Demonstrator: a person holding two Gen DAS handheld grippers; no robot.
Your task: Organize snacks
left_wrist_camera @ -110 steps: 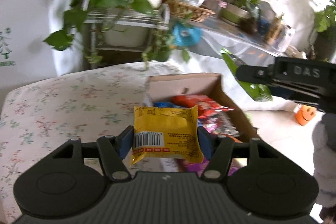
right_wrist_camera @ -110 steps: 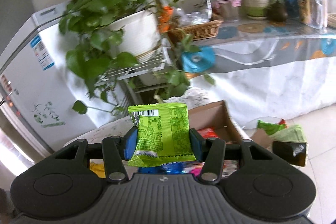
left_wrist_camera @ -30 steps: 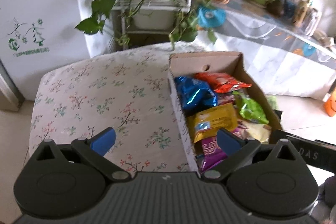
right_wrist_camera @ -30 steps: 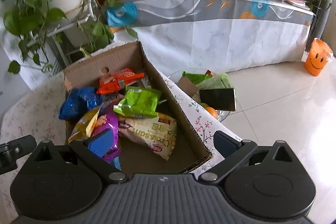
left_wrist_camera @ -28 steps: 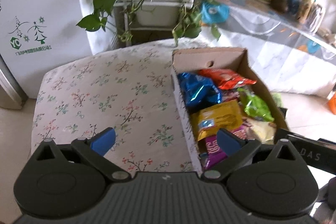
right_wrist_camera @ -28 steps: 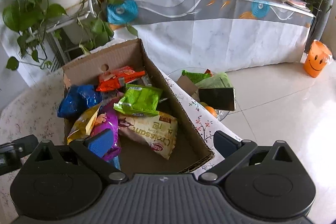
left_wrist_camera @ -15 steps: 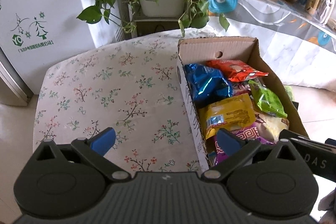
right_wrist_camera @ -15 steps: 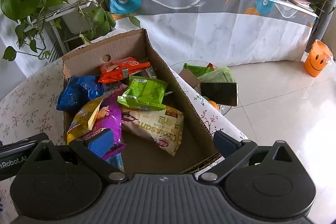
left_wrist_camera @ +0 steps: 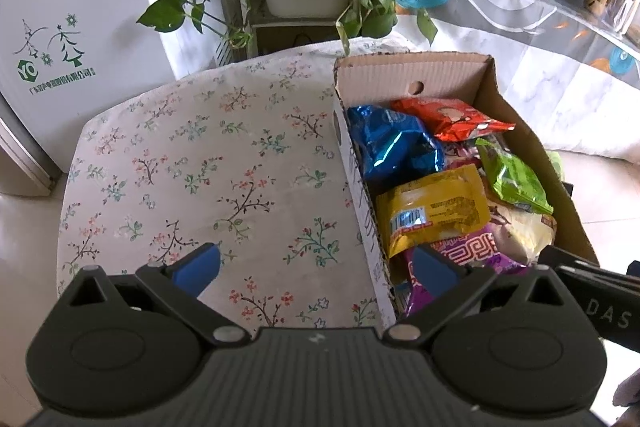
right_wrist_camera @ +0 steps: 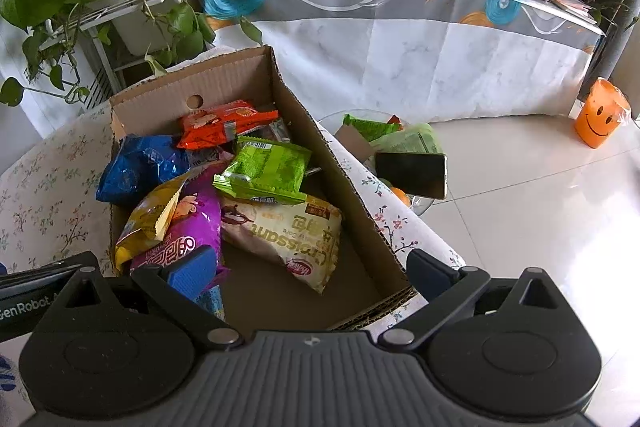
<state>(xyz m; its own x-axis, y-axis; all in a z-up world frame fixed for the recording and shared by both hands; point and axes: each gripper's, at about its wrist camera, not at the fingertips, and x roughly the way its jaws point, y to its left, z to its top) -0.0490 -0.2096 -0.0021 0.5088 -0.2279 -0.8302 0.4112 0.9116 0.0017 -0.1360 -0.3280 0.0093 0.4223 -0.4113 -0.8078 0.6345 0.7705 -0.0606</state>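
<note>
Foil packets point(right_wrist_camera: 264, 171) lie heaped in the box point(right_wrist_camera: 340, 171) — light, crinkly, slippery; best pinched at a sealed edge. Left gripper point(left_wrist_camera: 316, 261) and right gripper point(right_wrist_camera: 308, 263) both gape wide, empty.

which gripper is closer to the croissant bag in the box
Right. The right gripper hangs open over the box's near end, with the croissant bag just ahead of its fingers. The left gripper straddles the box's left wall, mostly over the tablecloth; the bag lies across the box.
</note>
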